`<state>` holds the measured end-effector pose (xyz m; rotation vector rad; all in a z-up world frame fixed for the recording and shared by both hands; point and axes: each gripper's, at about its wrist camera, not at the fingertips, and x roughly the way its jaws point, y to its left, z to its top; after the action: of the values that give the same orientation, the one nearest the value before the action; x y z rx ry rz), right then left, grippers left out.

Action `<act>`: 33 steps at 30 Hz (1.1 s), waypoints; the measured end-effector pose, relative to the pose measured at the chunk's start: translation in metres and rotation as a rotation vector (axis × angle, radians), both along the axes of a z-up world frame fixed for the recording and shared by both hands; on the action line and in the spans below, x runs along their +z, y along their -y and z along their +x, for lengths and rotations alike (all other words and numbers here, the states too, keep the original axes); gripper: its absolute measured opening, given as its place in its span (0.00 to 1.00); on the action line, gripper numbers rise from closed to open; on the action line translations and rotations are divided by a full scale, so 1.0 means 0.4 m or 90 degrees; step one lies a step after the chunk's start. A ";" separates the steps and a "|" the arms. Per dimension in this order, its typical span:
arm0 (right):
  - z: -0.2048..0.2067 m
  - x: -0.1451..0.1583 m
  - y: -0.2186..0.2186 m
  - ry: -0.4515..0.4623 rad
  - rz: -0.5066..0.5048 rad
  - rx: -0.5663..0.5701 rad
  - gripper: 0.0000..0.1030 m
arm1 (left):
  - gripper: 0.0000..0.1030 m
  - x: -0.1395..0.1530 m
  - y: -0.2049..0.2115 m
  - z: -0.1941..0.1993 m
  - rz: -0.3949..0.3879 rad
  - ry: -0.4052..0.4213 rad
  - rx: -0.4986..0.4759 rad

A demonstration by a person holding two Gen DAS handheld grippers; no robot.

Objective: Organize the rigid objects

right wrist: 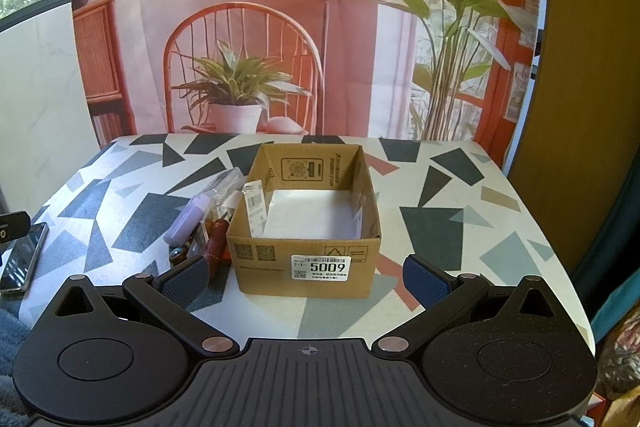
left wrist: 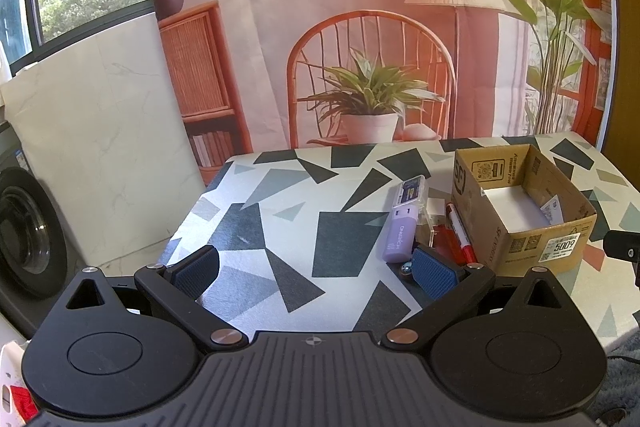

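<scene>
An open cardboard box (left wrist: 520, 243) (right wrist: 280, 259) stands on the patterned table (left wrist: 280, 187) (right wrist: 460, 195); I see only white paper on its floor. A pile of small objects lies at its left side: a purple case (left wrist: 400, 231) (right wrist: 188, 217), a clear packet (left wrist: 412, 189), a red marker (left wrist: 460, 233), a dark red tube (right wrist: 216, 243) and a small bead (left wrist: 407, 269). My left gripper (left wrist: 316, 269) is open and empty, its right pad near the pile. My right gripper (right wrist: 306, 277) is open and empty, in front of the box.
A phone (right wrist: 20, 259) lies at the table's left front edge in the right wrist view. A printed backdrop hangs behind the table. A washing machine (left wrist: 24, 227) stands at the far left. A brown panel (right wrist: 580, 67) is on the right.
</scene>
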<state>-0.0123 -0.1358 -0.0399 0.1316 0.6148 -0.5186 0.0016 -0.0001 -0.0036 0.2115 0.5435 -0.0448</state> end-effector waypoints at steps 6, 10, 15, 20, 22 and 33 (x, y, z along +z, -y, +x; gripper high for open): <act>-0.001 -0.002 0.000 0.000 -0.001 0.000 1.00 | 1.00 0.000 0.002 0.000 -0.001 -0.002 -0.001; -0.001 -0.002 0.003 -0.003 0.000 -0.002 1.00 | 1.00 0.001 0.002 0.002 -0.001 -0.006 -0.001; -0.005 0.003 0.002 -0.006 0.001 0.000 1.00 | 1.00 0.003 0.003 0.012 -0.004 -0.016 -0.012; 0.000 0.008 0.007 -0.008 0.008 0.009 1.00 | 1.00 0.007 0.006 0.032 -0.011 -0.025 -0.022; 0.006 0.010 0.016 -0.007 0.011 0.010 1.00 | 1.00 0.006 0.009 0.041 -0.015 -0.029 -0.025; 0.040 0.031 0.091 0.003 -0.001 0.003 1.00 | 1.00 0.001 0.032 0.129 -0.027 -0.050 -0.039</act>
<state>0.0038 -0.1723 -0.0274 0.1293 0.6097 -0.5149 0.0532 -0.0128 -0.0034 0.1850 0.6137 -0.1251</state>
